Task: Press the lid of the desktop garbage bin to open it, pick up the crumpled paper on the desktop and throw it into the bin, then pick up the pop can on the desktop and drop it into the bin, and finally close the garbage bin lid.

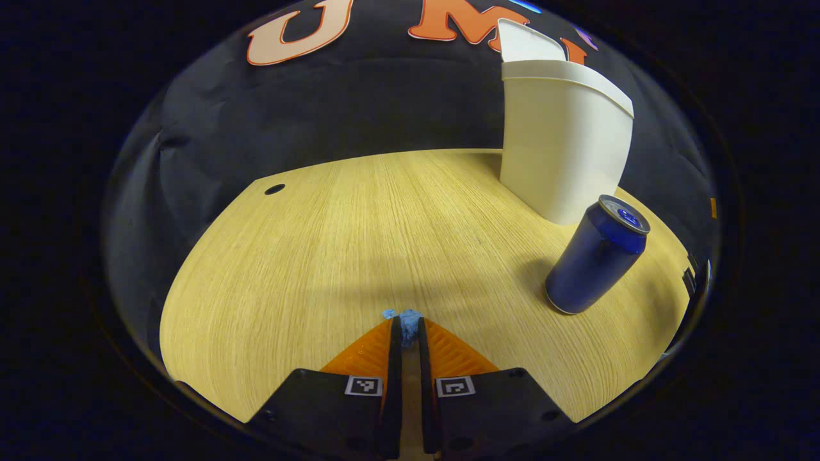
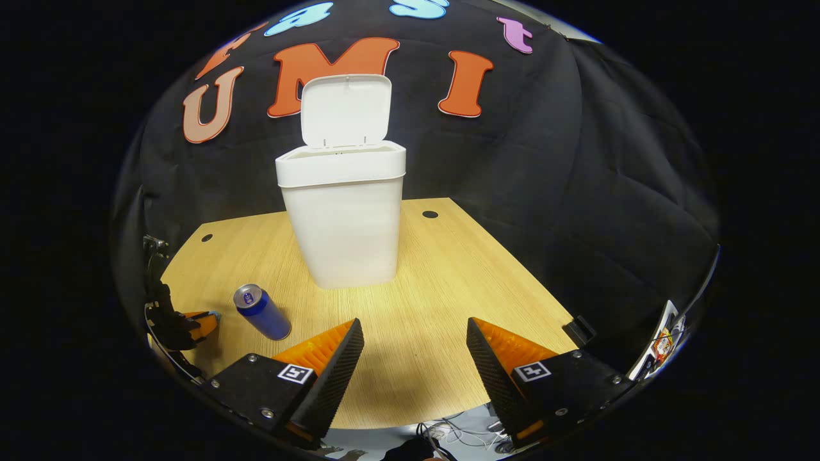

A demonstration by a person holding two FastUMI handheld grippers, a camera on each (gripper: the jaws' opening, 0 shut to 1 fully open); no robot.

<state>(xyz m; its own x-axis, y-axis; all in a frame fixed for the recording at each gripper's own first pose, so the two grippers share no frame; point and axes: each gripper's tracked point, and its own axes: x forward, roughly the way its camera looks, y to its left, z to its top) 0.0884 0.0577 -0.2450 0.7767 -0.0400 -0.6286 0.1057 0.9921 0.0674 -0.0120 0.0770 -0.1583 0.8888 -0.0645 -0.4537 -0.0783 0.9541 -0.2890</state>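
Note:
The white desktop bin (image 2: 346, 218) stands at the middle back of the wooden table (image 2: 423, 301), its lid (image 2: 346, 109) tipped up and open. In the left gripper view the bin (image 1: 564, 153) is at the upper right. A blue pop can (image 2: 261, 312) stands upright in front of the bin, to its left; it also shows as the can (image 1: 596, 256) ahead and right of my left gripper (image 1: 405, 323), which is shut with nothing seen between its fingers. My right gripper (image 2: 413, 333) is open over the table's front, holding nothing. The left gripper (image 2: 204, 318) sits low beside the can.
Round cable holes (image 2: 430, 214) (image 2: 206, 237) mark the table's back corners, and one hole (image 1: 275, 189) lies far left. Black cloth walls close the back and sides. Cables (image 2: 448, 435) hang below the front edge. A small black clip (image 2: 580, 330) sits on the right edge.

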